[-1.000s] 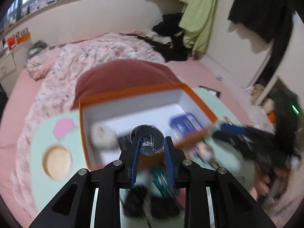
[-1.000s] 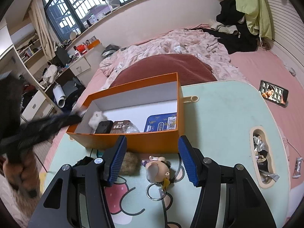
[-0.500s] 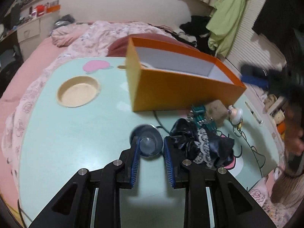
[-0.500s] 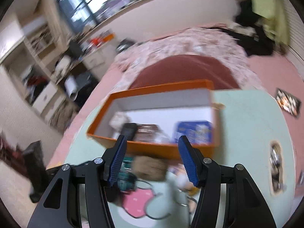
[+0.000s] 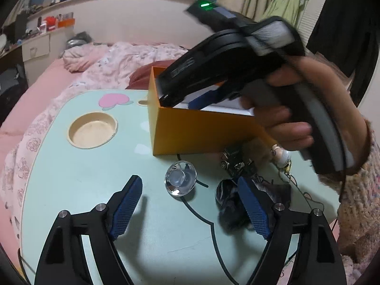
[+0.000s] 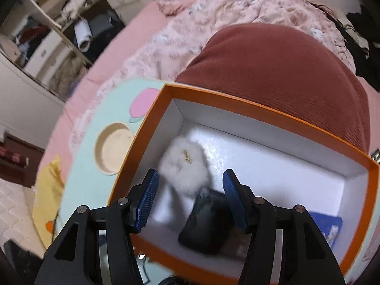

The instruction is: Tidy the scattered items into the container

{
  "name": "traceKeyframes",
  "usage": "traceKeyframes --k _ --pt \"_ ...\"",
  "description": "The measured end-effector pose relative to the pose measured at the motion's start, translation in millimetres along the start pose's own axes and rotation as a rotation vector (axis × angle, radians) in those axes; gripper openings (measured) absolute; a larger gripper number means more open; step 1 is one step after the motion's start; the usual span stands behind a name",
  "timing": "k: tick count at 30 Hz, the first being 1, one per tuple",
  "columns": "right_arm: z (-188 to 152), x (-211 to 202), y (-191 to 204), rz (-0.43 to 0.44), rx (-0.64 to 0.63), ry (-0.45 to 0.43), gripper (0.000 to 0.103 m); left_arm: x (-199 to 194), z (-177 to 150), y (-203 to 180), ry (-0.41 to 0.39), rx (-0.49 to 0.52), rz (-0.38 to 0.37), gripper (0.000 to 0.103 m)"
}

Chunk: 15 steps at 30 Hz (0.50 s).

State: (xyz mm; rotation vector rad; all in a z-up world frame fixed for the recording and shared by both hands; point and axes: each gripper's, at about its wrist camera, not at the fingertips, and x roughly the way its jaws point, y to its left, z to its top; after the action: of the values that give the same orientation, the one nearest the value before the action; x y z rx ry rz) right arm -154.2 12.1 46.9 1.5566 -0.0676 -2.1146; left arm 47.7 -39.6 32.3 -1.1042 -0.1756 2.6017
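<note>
The orange box (image 5: 201,130) stands on the mint table; from above in the right wrist view (image 6: 273,114) it holds a white fluffy ball (image 6: 182,166), a black pouch (image 6: 204,220) and a blue packet (image 6: 329,225). My left gripper (image 5: 190,206) is open and empty, low over the table, with a small clear glass cup (image 5: 181,181) lying between and just beyond its fingertips. My right gripper (image 6: 190,194) is open and empty, hovering over the box's left end. It shows in the left wrist view (image 5: 237,66), held over the box.
A black lacy cloth (image 5: 231,201), a dark charm with chain (image 5: 234,161), a small pig figure (image 5: 281,156) and thin cord lie on the table right of the cup. A round wooden recess (image 5: 92,129) sits at the table's left. The bed surrounds the table.
My left gripper has opened and let go of the glass cup, which now lies on the table. My right gripper has swung left and forward over the box's interior.
</note>
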Motion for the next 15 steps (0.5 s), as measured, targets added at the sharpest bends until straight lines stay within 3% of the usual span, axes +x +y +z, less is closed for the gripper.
traceKeyframes --k 2,3,6,9,12,15 --pt "0.9 8.9 0.3 0.02 -0.017 0.017 0.049 3.4 -0.8 -3.1 0.011 0.018 0.016 0.082" --pt "0.7 10.2 -1.5 0.015 -0.021 0.015 0.035 4.1 -0.7 -3.8 0.013 0.024 0.02 0.082" --pt "-3.5 -0.9 -12.8 0.004 0.006 -0.03 0.034 0.2 -0.4 -1.8 -0.006 0.021 0.018 0.082" --pt "-15.1 -45.4 -24.9 0.022 0.029 -0.164 0.034 -1.2 -0.5 3.0 -0.015 -0.004 0.006 0.082" --pt "-44.2 -102.5 -29.8 0.04 0.006 -0.3 0.034 -2.4 0.3 7.8 -0.018 -0.032 0.004 0.082" --pt "-87.0 -140.6 -35.1 0.083 -0.013 -0.352 0.034 -5.3 2.5 13.5 -0.026 -0.063 -0.023 0.082"
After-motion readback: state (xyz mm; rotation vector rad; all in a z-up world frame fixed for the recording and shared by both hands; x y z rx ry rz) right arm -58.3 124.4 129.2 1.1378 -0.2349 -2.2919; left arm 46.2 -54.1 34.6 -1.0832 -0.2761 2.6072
